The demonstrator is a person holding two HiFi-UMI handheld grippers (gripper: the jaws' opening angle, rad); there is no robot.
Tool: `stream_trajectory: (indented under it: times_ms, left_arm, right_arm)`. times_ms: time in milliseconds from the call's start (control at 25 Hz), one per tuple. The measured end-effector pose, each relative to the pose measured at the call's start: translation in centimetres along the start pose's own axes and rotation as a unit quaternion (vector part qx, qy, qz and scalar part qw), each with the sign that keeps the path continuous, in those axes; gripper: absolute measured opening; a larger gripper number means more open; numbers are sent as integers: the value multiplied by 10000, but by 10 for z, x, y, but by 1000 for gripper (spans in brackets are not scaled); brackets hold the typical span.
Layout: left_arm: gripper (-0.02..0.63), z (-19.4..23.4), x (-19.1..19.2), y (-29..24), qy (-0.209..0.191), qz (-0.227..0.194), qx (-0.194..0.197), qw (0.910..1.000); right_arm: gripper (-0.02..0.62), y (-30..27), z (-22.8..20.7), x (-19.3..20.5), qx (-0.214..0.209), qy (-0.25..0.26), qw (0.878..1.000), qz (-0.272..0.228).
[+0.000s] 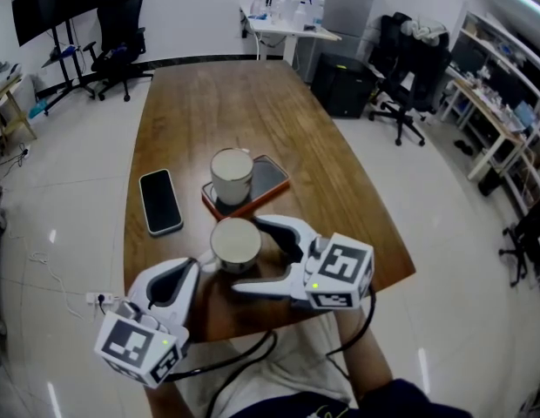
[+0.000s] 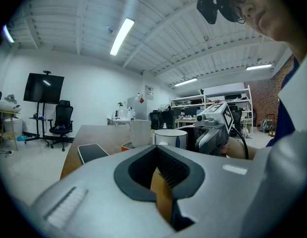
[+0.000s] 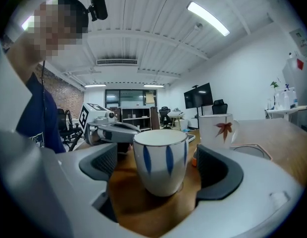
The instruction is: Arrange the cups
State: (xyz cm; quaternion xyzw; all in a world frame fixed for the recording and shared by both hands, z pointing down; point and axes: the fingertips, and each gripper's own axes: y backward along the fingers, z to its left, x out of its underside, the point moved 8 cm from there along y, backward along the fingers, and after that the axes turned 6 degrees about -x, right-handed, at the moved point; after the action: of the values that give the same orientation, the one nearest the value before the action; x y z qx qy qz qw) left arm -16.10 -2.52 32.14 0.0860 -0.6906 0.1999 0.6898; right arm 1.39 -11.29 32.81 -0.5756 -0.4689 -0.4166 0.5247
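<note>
Near cup (image 1: 235,242) stands before far cup (image 1: 231,174); phone (image 1: 160,201) lies left.

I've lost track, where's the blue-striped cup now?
Head view, lower centre: the blue-striped cup stands between the right gripper's open jaws by the table's near edge, with the leaf-printed cup just behind it.

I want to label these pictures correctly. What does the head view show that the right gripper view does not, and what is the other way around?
Only the head view: the white floor around the table, the right gripper's marker cube, and the whole orange-edged device under the far cup.
Only the right gripper view: blue stripes on the near cup, a red leaf on the far cup, and the ceiling lights.
Both: the two cups on the wooden table, the left gripper, and the right gripper open around the near cup without touching it.
</note>
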Motion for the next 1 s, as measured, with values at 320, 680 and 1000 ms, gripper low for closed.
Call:
stream_trajectory:
  times_ms: [320, 680, 1000]
  left_arm:
    - [3, -1, -2, 0, -10, -7, 0, 10000]
    - [3, 0, -1, 0, -7, -5, 2, 10000]
    - [3, 0, 0, 0, -9, -6, 2, 10000]
  right_arm:
    - [472, -16, -4, -4, 53, -72, 9999, 128]
    - [460, -30, -4, -4, 184, -111, 9996, 168]
    - [393, -28, -7, -2, 571, -210, 9979, 203]
